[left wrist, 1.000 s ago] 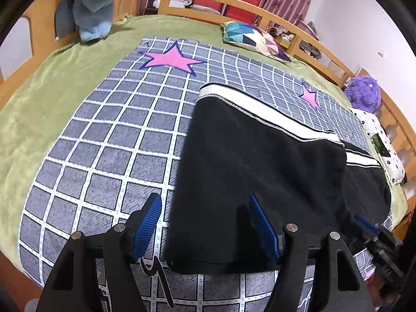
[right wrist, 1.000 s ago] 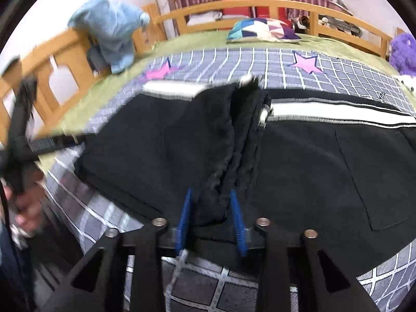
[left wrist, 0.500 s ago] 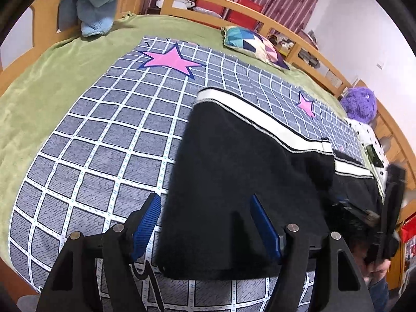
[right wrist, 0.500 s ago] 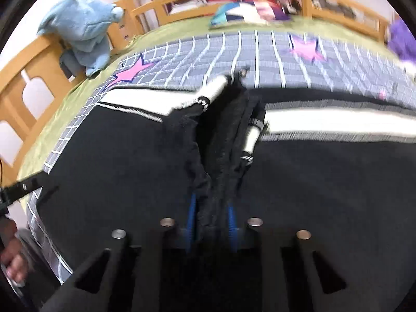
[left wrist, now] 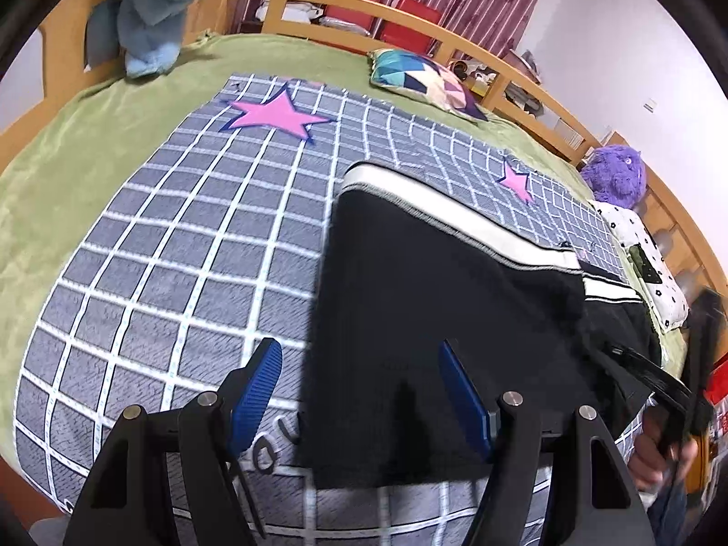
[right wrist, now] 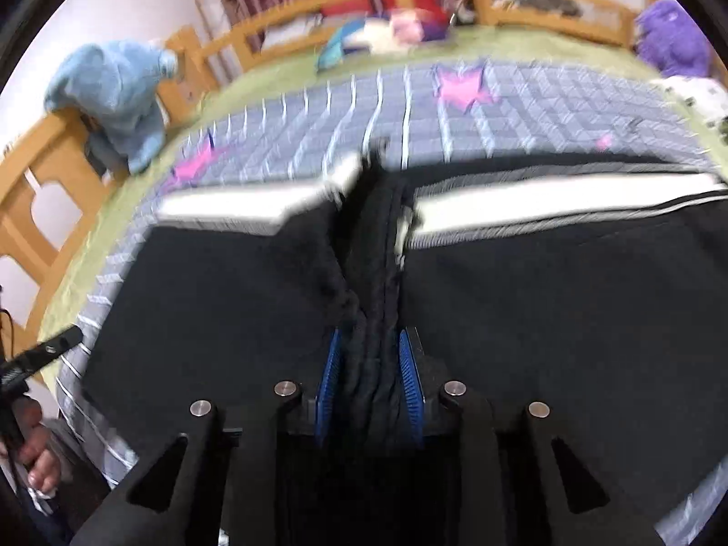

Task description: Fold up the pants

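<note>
Black pants (left wrist: pixel 432 282) with a white side stripe (right wrist: pixel 546 195) lie flat across the checked blanket. My left gripper (left wrist: pixel 359 355) is open and hovers over the pants' left end, whose edge runs between its blue pads without touching them. In the right wrist view a bunched ridge of the black fabric (right wrist: pixel 368 282) rises from the middle of the pants. It fills the gap of my right gripper (right wrist: pixel 368 341), whose jaws are opening while the pads still touch the cloth. That view is motion-blurred.
A grey checked blanket with pink stars (left wrist: pixel 182 250) covers green bedding (left wrist: pixel 68 159) inside a wooden rail (left wrist: pixel 455 41). A blue plush (left wrist: pixel 159 13), a patterned pillow (left wrist: pixel 423 82), a purple plush (left wrist: pixel 614 177) and a dotted white cloth (left wrist: pixel 646 264) sit around the edges.
My right gripper has slid sideways across the pants with the bunched fabric in it, its jaws first tightening, then widening a little. The left gripper has stayed in place, still open.
</note>
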### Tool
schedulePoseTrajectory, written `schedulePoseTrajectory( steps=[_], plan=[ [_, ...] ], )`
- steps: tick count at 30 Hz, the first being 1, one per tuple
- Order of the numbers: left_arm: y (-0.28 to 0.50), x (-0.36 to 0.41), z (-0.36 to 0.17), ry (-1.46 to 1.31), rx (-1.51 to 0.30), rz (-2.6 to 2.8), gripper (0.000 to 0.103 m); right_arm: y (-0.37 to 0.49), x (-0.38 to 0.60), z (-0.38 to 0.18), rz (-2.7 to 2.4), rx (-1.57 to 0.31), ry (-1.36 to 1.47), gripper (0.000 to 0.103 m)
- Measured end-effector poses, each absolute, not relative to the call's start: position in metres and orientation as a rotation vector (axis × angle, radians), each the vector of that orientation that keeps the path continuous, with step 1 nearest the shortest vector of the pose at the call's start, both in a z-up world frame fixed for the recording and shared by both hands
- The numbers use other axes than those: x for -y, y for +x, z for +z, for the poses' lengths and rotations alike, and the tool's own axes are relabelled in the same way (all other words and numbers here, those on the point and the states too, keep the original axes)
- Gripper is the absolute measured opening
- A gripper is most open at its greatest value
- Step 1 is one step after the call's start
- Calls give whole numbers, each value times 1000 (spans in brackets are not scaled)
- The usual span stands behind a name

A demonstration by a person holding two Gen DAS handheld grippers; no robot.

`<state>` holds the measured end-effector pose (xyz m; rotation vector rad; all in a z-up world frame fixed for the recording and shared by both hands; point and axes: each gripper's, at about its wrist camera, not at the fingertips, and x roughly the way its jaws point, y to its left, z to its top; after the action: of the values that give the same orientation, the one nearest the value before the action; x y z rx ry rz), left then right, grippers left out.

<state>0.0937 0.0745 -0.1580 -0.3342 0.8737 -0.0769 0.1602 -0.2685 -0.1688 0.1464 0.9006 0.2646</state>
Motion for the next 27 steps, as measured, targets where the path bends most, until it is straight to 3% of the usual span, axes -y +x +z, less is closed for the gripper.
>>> schedulePoseTrajectory(
  steps=[2, 8, 11, 15, 18, 24, 26, 27],
  plan=[
    [98, -63, -155, -315, -881, -107, 69, 140, 265, -149, 306, -829, 152, 35],
    [86, -34, -195, -179, -945, -55, 69, 101, 239, -177, 333, -822, 11, 37],
    [75, -21, -193, -88, -942, -44, 74, 91, 239, -193, 307, -800, -31, 37],
    [82, -25, -178, -121, -941, -63, 74, 90, 243, -171, 336, -806, -56, 38],
    [102, -24, -161, -171, -922, -90, 74, 96, 244, -145, 383, -703, -53, 55],
    [140, -25, -138, -142, -865, -39, 74, 156, 216, -128, 414, -630, -119, 51],
    [148, -32, -138, -173, -877, -40, 74, 184, 209, -137, 294, -702, -169, 46],
    [150, -35, -140, -179, -880, -36, 74, 196, 212, -144, 274, -739, -146, 39]
  ],
)
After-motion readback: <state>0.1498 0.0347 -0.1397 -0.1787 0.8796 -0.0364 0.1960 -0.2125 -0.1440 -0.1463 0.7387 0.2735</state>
